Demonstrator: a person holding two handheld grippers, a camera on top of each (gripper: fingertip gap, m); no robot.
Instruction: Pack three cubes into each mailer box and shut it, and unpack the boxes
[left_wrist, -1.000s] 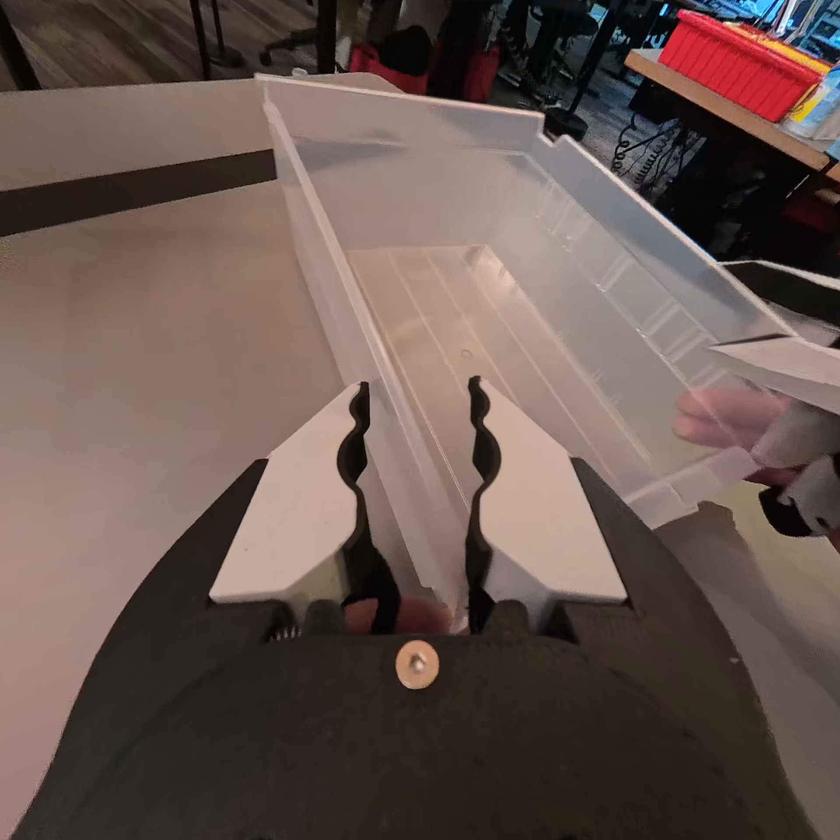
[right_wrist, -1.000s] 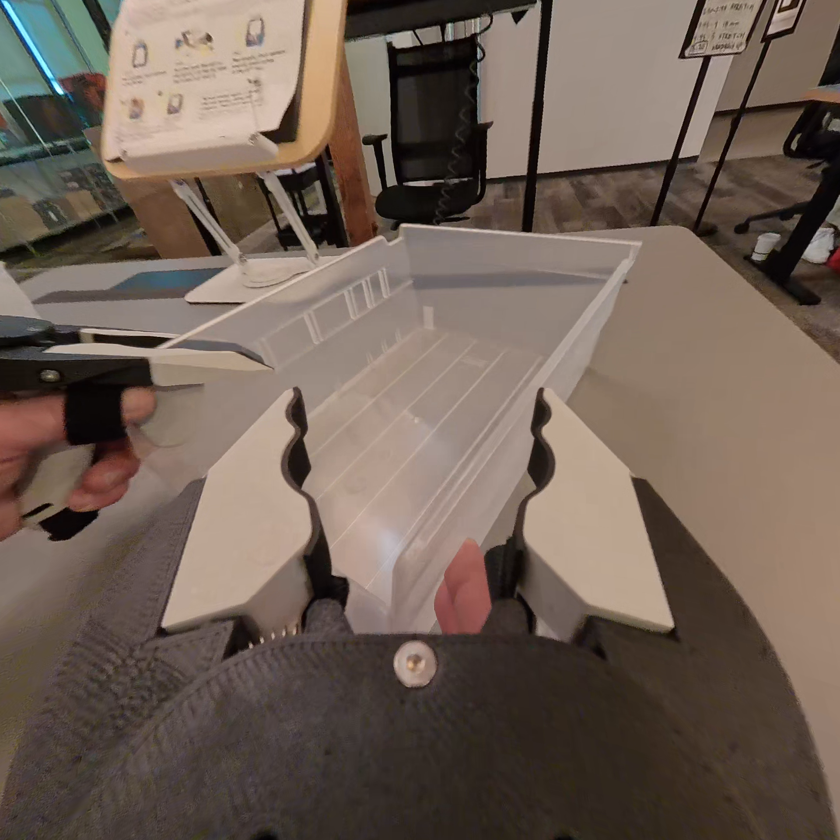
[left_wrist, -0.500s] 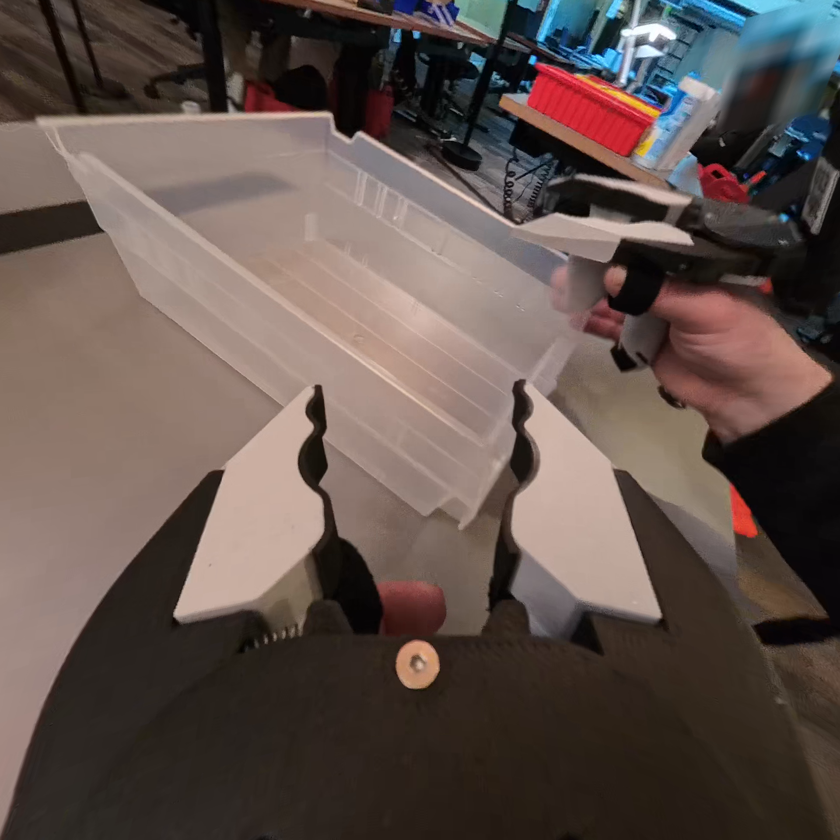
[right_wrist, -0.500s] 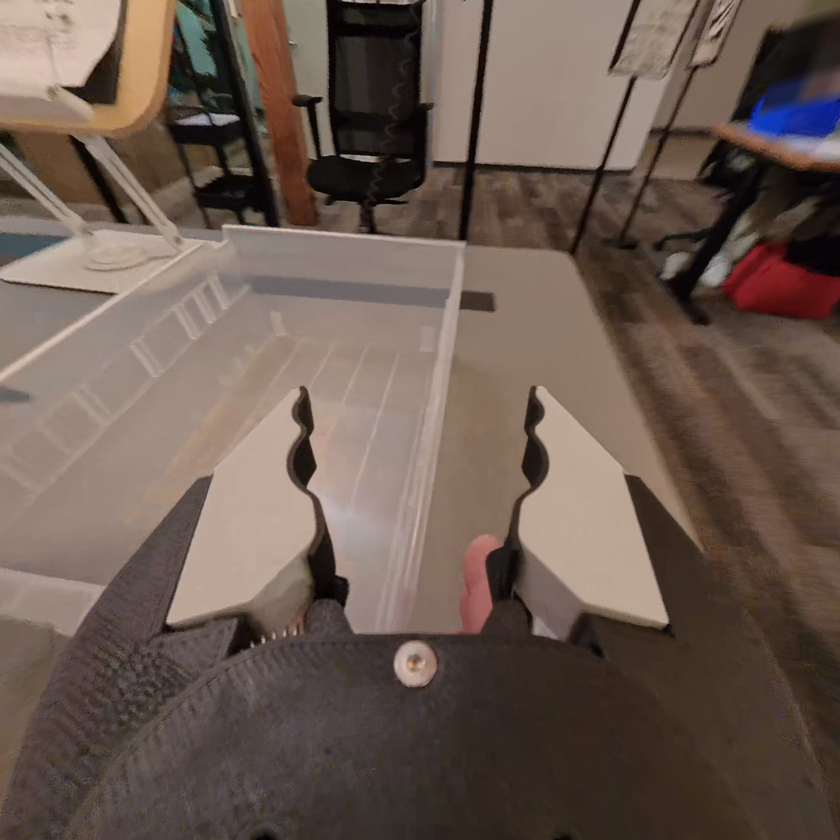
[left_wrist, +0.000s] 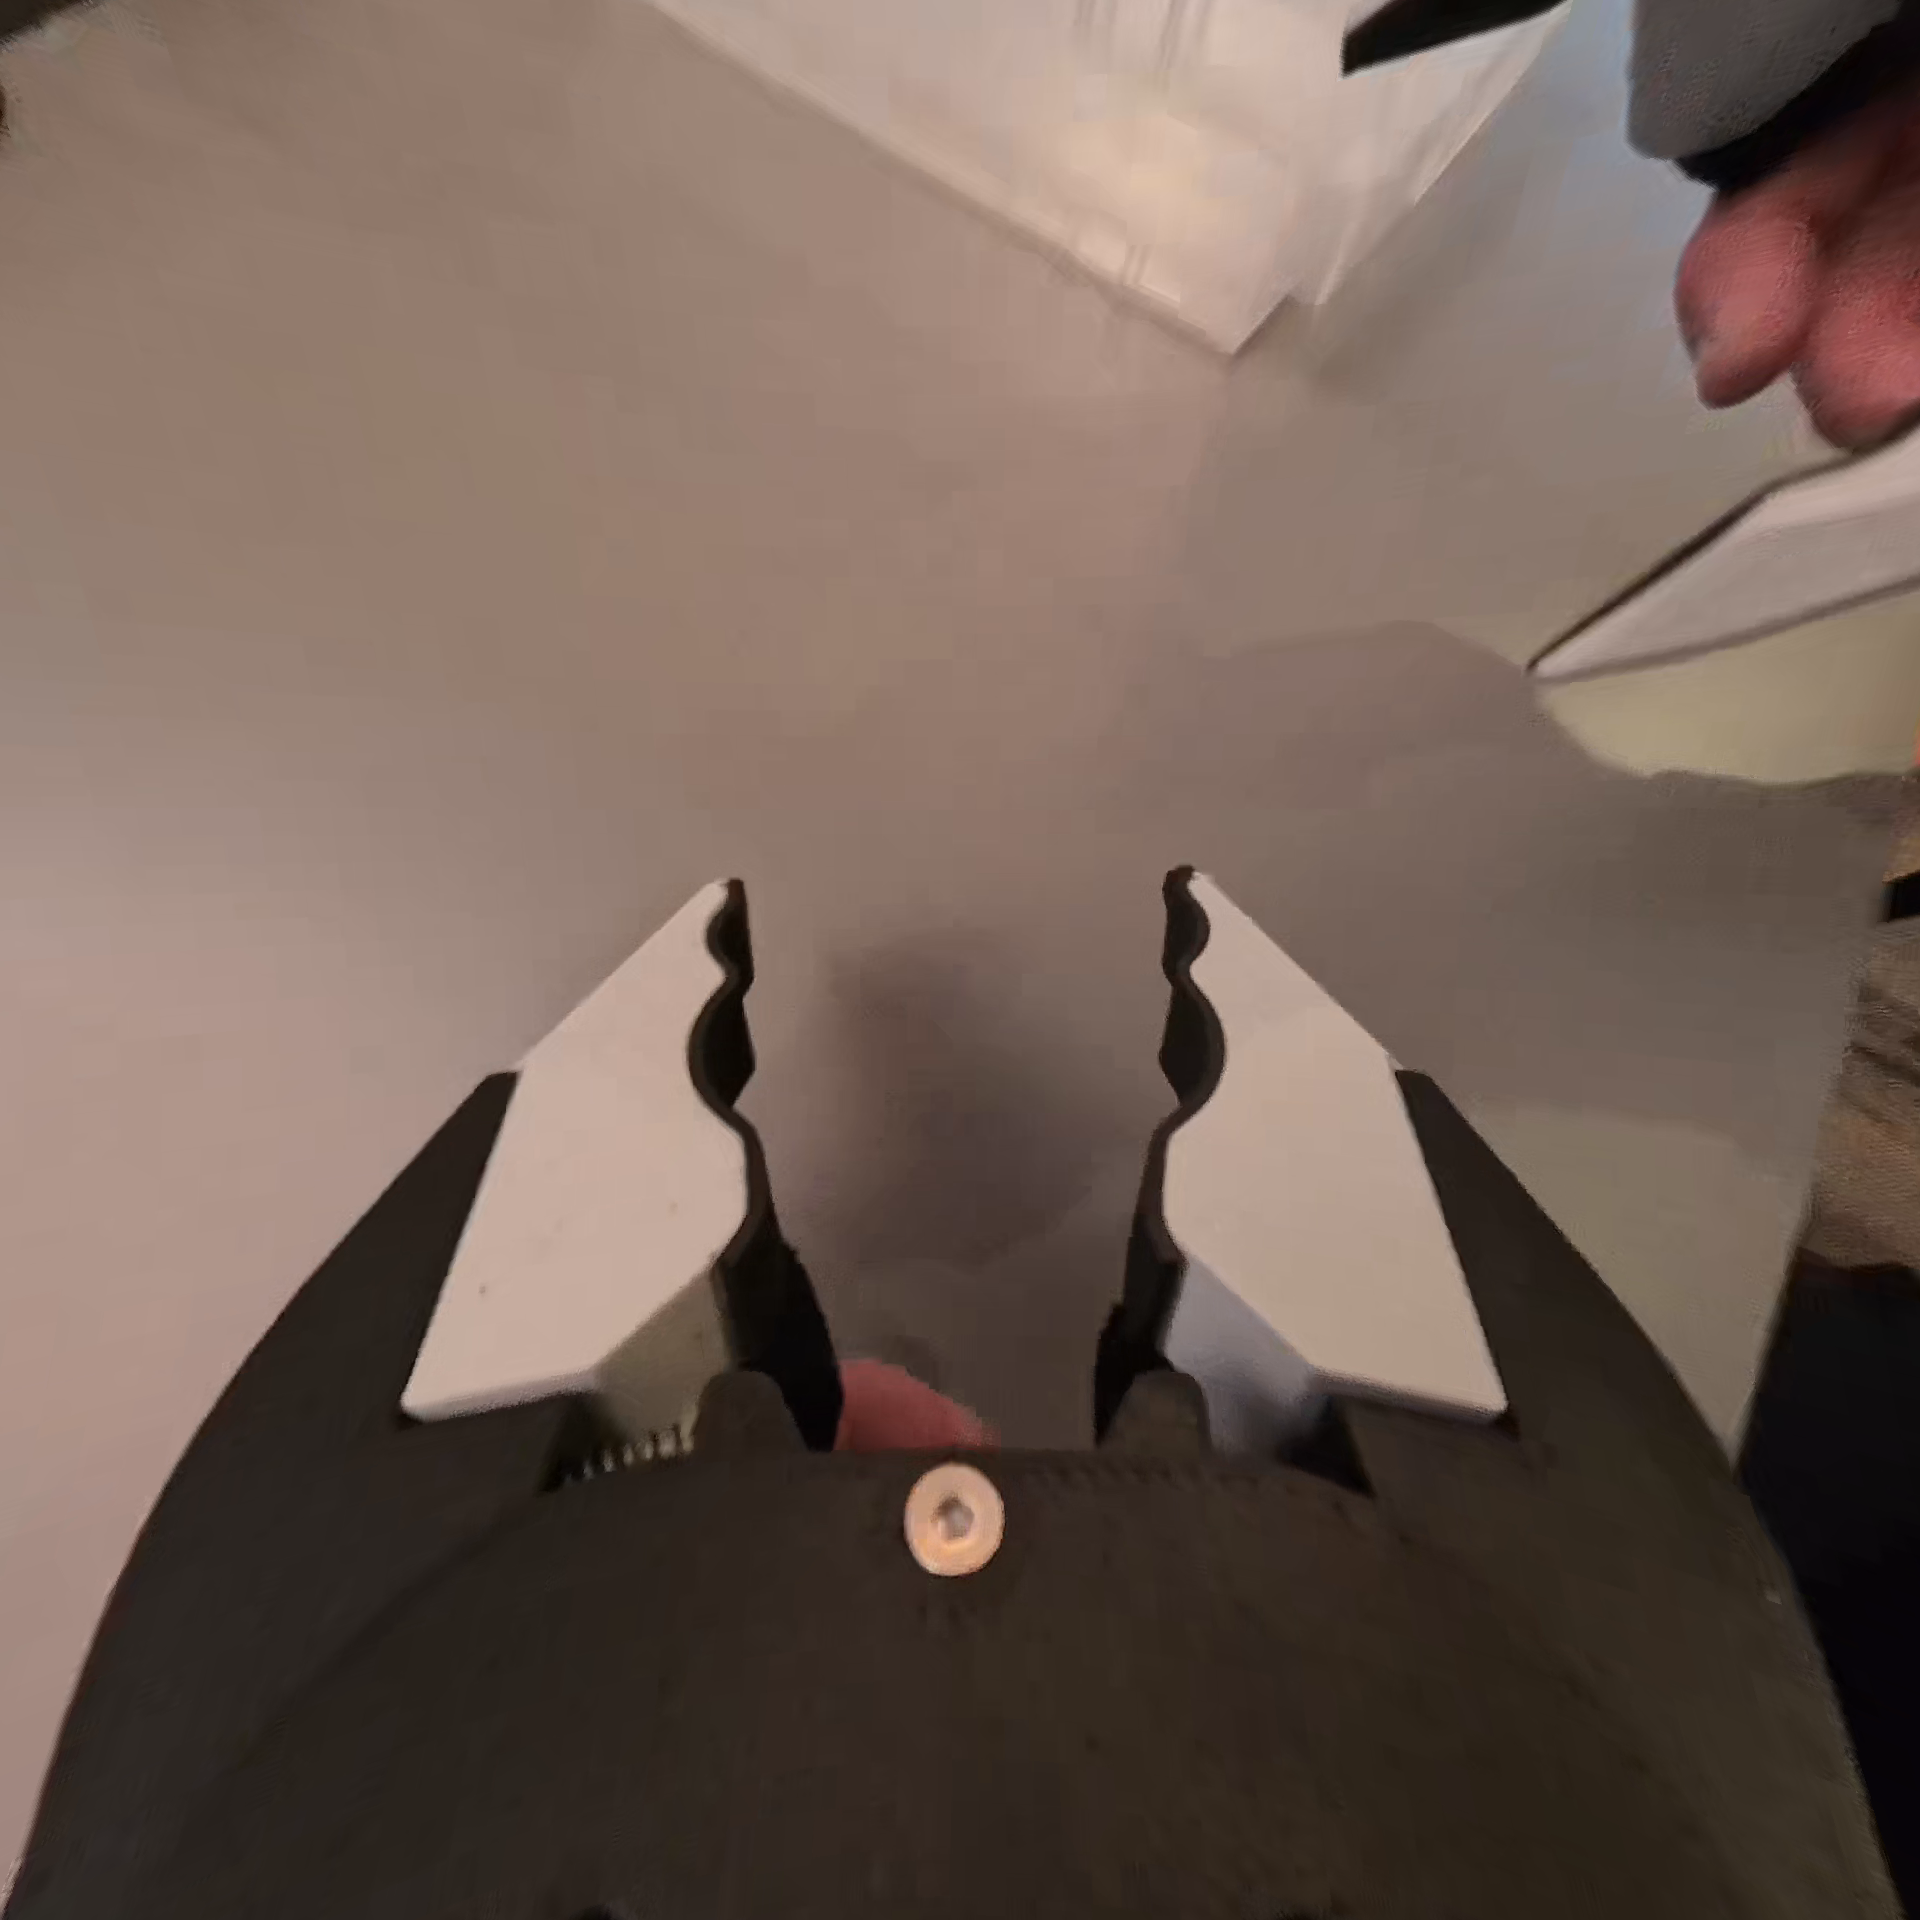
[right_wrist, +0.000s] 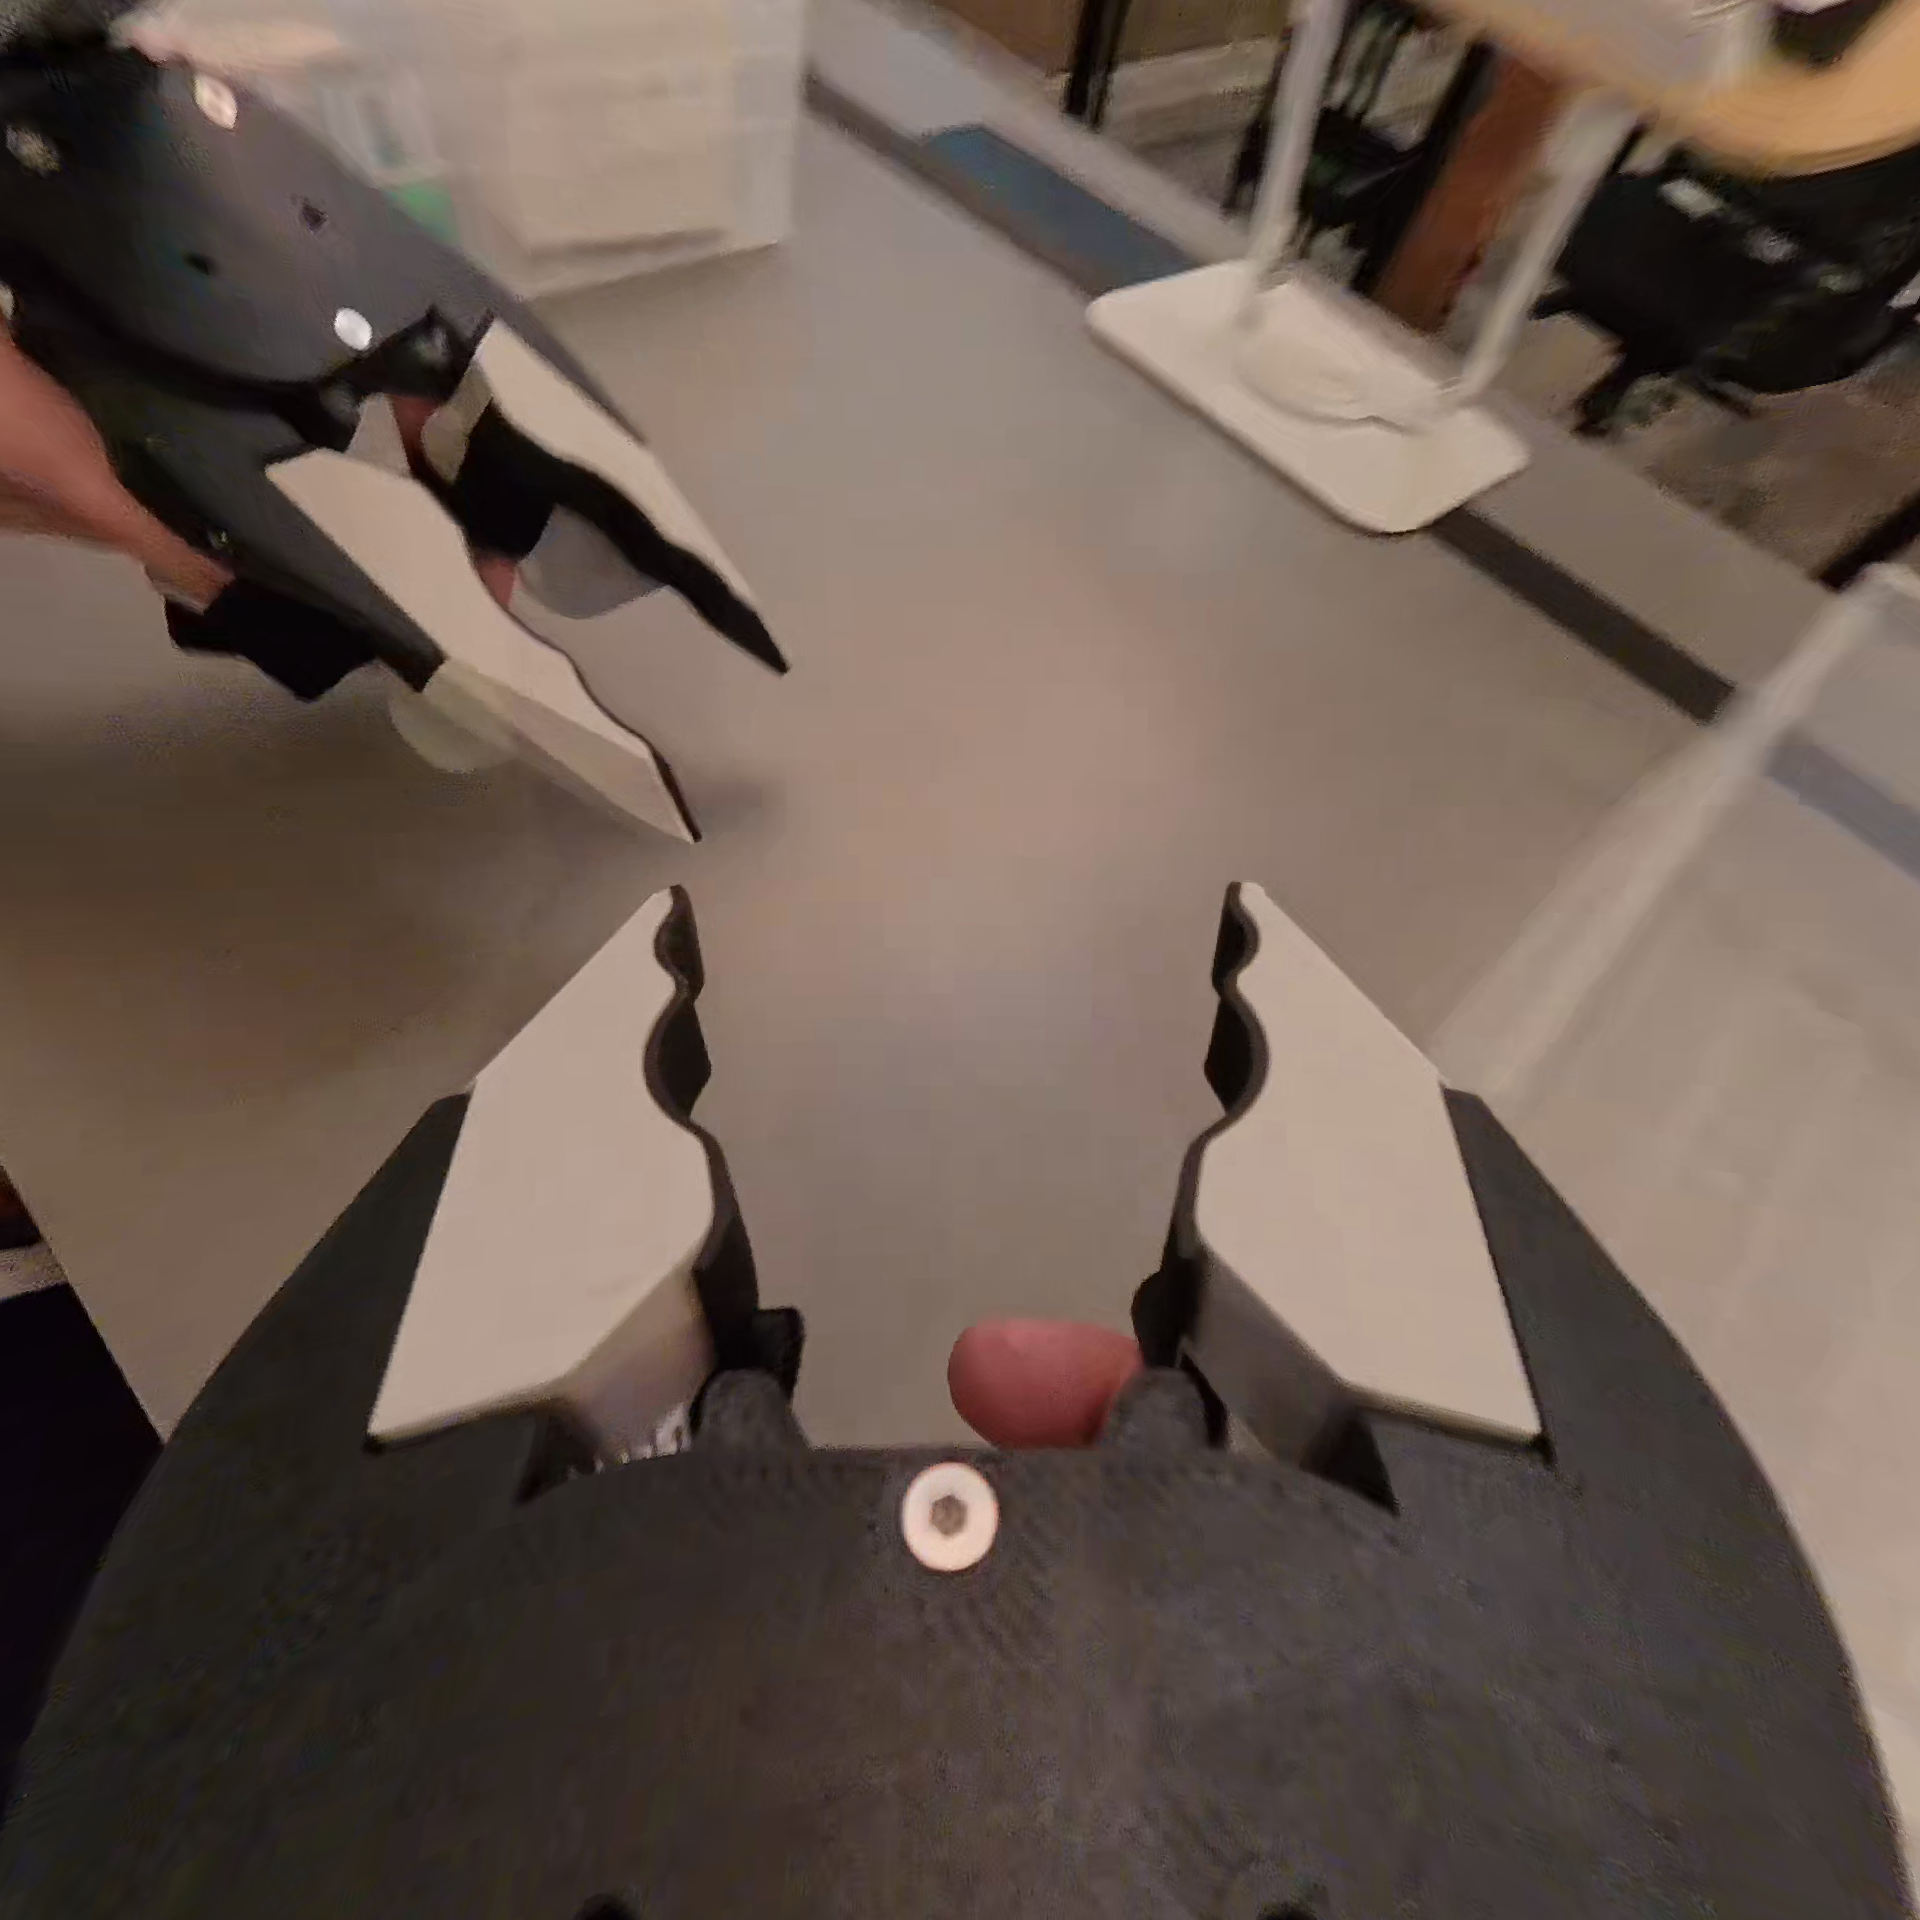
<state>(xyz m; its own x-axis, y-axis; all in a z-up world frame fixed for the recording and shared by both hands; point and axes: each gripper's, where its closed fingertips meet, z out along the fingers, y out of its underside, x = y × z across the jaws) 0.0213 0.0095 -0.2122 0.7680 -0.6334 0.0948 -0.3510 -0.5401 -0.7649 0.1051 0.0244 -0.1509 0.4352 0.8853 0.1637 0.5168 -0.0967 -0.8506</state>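
Both grippers, left gripper (left_wrist: 951, 888) and right gripper (right_wrist: 956, 894), are hovering empty with jaws open over the bare bench (left_wrist: 416, 520); no boxes or cubes showing, so blind reaching is risking a collision.

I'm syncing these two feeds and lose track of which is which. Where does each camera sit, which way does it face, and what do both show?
Left wrist view: on the left tool, angled down at the grey table; its open fingers, a fingertip and the person's other hand show.
Right wrist view: on the right tool, facing across the table toward a white stand base; its open fingers and the left tool show.
Shared: the table and a clear plastic bin.
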